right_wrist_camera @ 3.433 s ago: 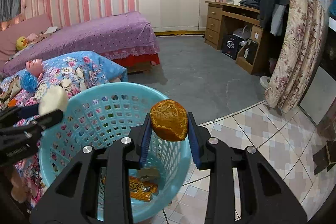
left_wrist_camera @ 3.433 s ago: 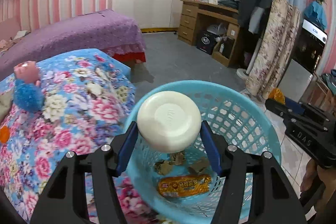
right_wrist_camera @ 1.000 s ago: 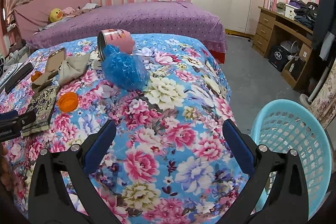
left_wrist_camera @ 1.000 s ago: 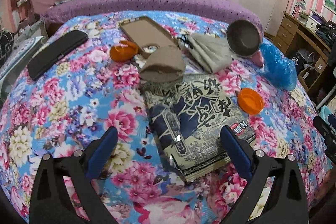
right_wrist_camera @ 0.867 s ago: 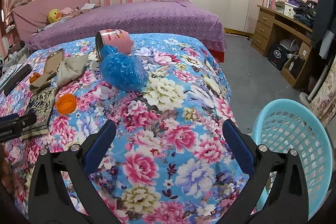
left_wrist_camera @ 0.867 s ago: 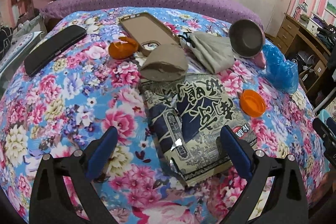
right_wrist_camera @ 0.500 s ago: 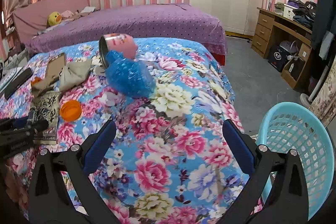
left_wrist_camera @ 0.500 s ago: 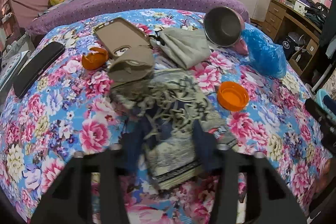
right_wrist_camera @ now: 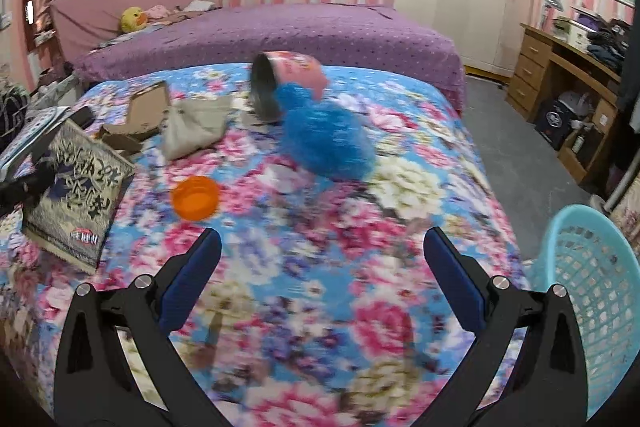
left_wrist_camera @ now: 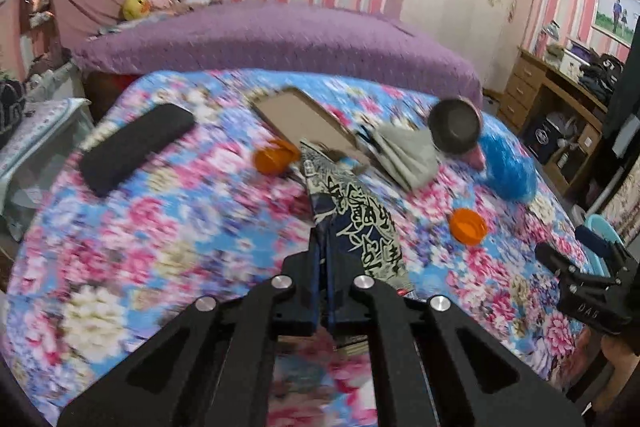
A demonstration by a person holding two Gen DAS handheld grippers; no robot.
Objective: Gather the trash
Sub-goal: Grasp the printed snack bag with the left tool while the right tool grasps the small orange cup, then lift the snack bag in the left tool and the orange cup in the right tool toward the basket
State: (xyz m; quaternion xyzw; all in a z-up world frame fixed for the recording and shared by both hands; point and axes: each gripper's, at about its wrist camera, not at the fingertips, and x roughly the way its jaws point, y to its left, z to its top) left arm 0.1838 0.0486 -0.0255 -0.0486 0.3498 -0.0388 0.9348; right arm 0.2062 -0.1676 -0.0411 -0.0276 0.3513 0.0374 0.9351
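My left gripper [left_wrist_camera: 323, 259] is shut on the edge of a flat patterned blue-and-cream packet [left_wrist_camera: 356, 215] and lifts it off the floral bedspread; the packet also shows tilted at the left of the right wrist view [right_wrist_camera: 76, 187]. My right gripper [right_wrist_camera: 320, 275] is open and empty above the bedspread. An orange cap [right_wrist_camera: 195, 197] lies ahead of it to the left, and a crumpled blue plastic bag [right_wrist_camera: 324, 139] lies further ahead. A second orange cap [left_wrist_camera: 276, 159] lies by the cardboard. The light blue trash basket [right_wrist_camera: 592, 291] stands on the floor at the right.
On the bed lie a brown cardboard piece [left_wrist_camera: 304, 119], a grey cloth [left_wrist_camera: 404, 151], a tipped pink tin [right_wrist_camera: 288, 79] and a black case [left_wrist_camera: 132, 147]. A purple bed [left_wrist_camera: 280, 39] stands behind. A wooden desk [right_wrist_camera: 568, 75] is at the right.
My left gripper has closed on the patterned packet and raised it on edge. My right gripper has moved nearer the orange cap and blue bag, still open.
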